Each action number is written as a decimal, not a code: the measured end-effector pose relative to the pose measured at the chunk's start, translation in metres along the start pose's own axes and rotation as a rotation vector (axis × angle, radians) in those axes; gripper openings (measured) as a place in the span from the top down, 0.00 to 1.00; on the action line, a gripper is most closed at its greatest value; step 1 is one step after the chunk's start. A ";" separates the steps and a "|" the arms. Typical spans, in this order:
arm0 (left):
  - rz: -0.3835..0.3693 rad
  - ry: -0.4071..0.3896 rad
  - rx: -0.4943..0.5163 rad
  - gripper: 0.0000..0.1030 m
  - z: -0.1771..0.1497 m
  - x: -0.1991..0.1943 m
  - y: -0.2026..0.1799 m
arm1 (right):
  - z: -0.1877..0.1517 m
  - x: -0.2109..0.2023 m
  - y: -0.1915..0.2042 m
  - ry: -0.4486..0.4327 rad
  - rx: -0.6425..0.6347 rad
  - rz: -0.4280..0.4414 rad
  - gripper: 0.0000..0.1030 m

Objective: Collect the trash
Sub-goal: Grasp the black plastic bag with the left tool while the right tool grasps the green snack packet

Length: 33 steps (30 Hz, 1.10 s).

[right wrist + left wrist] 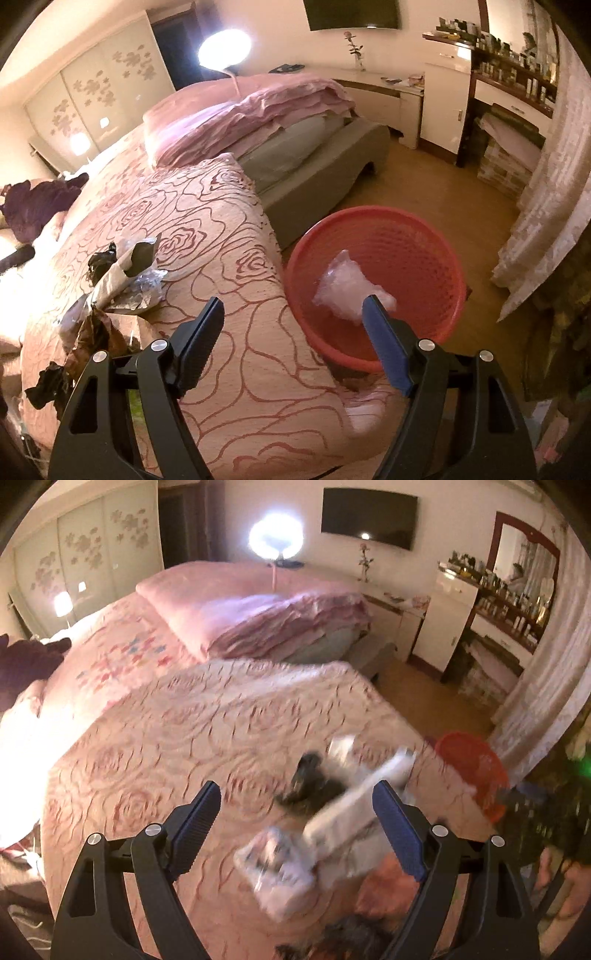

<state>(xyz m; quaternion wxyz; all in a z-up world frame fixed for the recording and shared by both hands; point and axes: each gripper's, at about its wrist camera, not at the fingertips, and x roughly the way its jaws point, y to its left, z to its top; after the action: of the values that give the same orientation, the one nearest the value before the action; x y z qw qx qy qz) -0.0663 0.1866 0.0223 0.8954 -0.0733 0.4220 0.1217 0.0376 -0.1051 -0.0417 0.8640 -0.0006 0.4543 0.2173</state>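
A pile of trash lies on the pink rose-patterned bedspread (166, 731): a rolled grey-white paper (354, 805), a black crumpled wrapper (310, 779) and a white packet (275, 871), all blurred. My left gripper (297, 788) hangs open just above them, its pads touching nothing. The right gripper (294, 300) stands open and empty over the bed's corner, beside the red basket (417, 258) on the floor. A crumpled clear plastic bag (347, 288) lies inside the basket. The right wrist view shows the pile's rolled paper (122, 273) and a brown wrapper (96, 339) at the left.
Folded pink quilts (258, 107) are stacked at the head of the bed. A purple garment (40, 206) lies at the far left. Beyond the wooden floor (443, 192) stand a white cabinet (443, 103) and a cluttered dresser, with a lace curtain (546, 206) on the right.
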 end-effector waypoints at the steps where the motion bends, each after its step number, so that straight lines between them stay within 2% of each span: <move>1: -0.002 0.008 0.004 0.21 -0.008 -0.002 0.001 | 0.000 0.001 0.002 0.003 -0.003 0.002 0.28; 10: -0.092 0.112 0.045 0.21 -0.067 -0.002 -0.014 | -0.001 0.004 0.020 0.013 -0.039 0.029 0.28; 14: -0.166 0.138 0.034 0.21 -0.085 -0.001 -0.018 | -0.002 0.004 0.027 0.020 -0.052 0.039 0.28; 22: -0.171 0.182 0.015 0.22 -0.105 0.014 -0.020 | -0.009 0.001 0.042 0.040 -0.102 0.101 0.28; 26: -0.193 0.196 0.000 0.43 -0.110 0.019 -0.020 | -0.023 0.002 0.062 0.078 -0.171 0.164 0.28; 28: -0.202 0.202 0.006 0.50 -0.112 0.022 -0.022 | -0.032 0.002 0.073 0.097 -0.210 0.189 0.28; 33: -0.206 0.194 0.013 0.58 -0.114 0.021 -0.023 | -0.052 0.003 0.095 0.143 -0.283 0.231 0.28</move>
<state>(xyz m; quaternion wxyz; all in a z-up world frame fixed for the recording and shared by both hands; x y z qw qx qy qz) -0.1313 0.1411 -0.0651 0.8586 -0.1219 0.4976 0.0185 -0.0374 -0.0277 -0.0562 0.7901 -0.0855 0.4762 0.3763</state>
